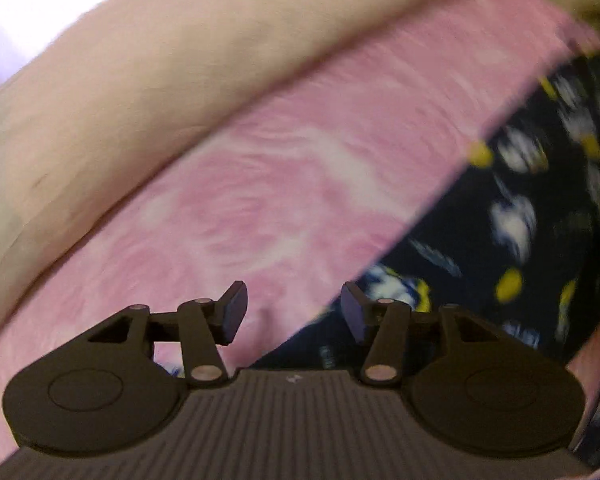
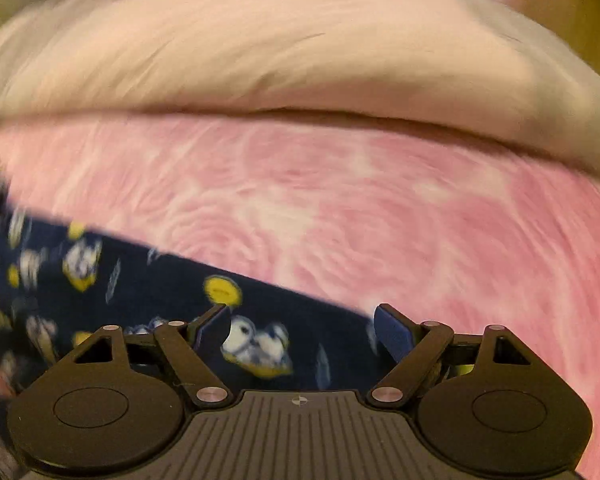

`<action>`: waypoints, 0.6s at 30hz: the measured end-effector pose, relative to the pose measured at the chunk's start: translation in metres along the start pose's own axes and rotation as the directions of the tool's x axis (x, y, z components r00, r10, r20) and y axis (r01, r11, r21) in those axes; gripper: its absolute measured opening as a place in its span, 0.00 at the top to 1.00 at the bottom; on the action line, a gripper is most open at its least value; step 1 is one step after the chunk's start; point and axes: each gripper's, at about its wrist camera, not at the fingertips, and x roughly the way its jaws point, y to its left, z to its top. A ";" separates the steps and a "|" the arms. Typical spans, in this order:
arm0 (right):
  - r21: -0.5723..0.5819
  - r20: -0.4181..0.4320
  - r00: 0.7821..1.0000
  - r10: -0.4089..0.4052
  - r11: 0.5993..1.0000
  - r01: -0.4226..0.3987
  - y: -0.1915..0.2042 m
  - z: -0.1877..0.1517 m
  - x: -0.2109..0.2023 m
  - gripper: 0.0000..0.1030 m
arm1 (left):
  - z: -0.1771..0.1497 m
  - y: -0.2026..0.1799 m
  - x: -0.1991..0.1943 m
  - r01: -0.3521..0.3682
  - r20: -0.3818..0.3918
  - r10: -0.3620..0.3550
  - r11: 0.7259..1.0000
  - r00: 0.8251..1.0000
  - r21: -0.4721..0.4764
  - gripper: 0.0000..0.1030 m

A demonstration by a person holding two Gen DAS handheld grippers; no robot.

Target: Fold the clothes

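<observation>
A: Entry, left side first. What is the left gripper (image 1: 294,308) doing?

B: Its jaws are standing spread, nothing between the pads. Under the gap the straight edge of the navy printed garment (image 1: 512,240) is running diagonally: dark cloth is lying under the right jaw and beyond it to the right, the pink sheet (image 1: 284,184) is lying under the left jaw and ahead of both. I cannot tell whether the pads are touching the cloth.

A: And the right gripper (image 2: 300,328)?

B: Jaws spread as well, wider if anything. The navy printed garment (image 2: 140,280) is filling the space between them and running off to the left of the left jaw; a white cartoon figure on the print is sitting right in the gap. The garment's corner is ending just at the right jaw's pad. Contact is again unclear, and nothing is pinched.

A: Beyond the jaws?

B: Pink swirled sheet (image 2: 380,208) is stretching ahead of both jaws and off to the right. Farther ahead, a cream pillow or duvet roll (image 2: 260,52) is lying across the sheet. In the left view the same cream bulk (image 1: 140,60) is sitting ahead and to the left of the jaws.

A: Image quality?

B: Both views are smearing with motion blur, so the print's details are reading poorly.
</observation>
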 end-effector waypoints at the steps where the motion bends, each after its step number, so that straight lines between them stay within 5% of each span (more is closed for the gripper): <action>1: -0.035 -0.016 1.000 0.011 0.999 -0.012 0.001 0.004 0.011 0.20 | -0.001 -0.005 0.008 0.003 -0.019 -0.002 0.999 1.000 0.045 0.53; 3: -0.068 -0.046 0.998 0.035 0.997 -0.038 0.000 0.009 0.030 0.20 | -0.002 -0.012 0.022 0.009 -0.048 -0.004 0.992 0.999 0.122 0.53; 5: -0.077 -0.077 0.995 0.070 0.994 -0.076 -0.002 0.008 0.046 0.20 | -0.001 -0.012 0.021 0.000 -0.032 0.004 0.992 0.999 0.123 0.65; 6: -0.073 -0.098 0.991 0.091 0.992 -0.099 -0.003 0.006 0.053 0.22 | -0.001 -0.012 0.020 -0.005 -0.023 0.008 0.992 1.000 0.124 0.81; 7: -0.072 -0.121 0.986 0.113 0.990 -0.122 -0.004 0.004 0.058 0.32 | -0.001 -0.012 0.019 -0.010 -0.015 0.012 0.992 1.000 0.124 0.94; 10: -0.065 -0.124 0.980 0.154 0.985 -0.162 -0.007 0.001 0.060 0.71 | 0.000 -0.012 0.017 -0.025 0.009 0.024 0.992 1.000 0.125 0.97; 11: -0.053 -0.115 0.977 0.178 0.981 -0.185 -0.009 0.002 0.058 0.98 | 0.000 -0.012 0.017 -0.030 0.017 0.028 0.992 0.999 0.125 0.97; 14: -0.071 -0.028 0.986 0.167 0.983 -0.169 -0.012 0.014 0.042 0.98 | 0.003 -0.009 0.014 -0.056 0.048 0.050 0.992 0.998 0.117 0.97; 18: -0.045 0.079 0.989 0.126 0.991 -0.122 -0.015 0.035 0.035 0.98 | 0.027 0.008 0.013 -0.199 0.113 0.192 0.979 0.975 0.051 0.95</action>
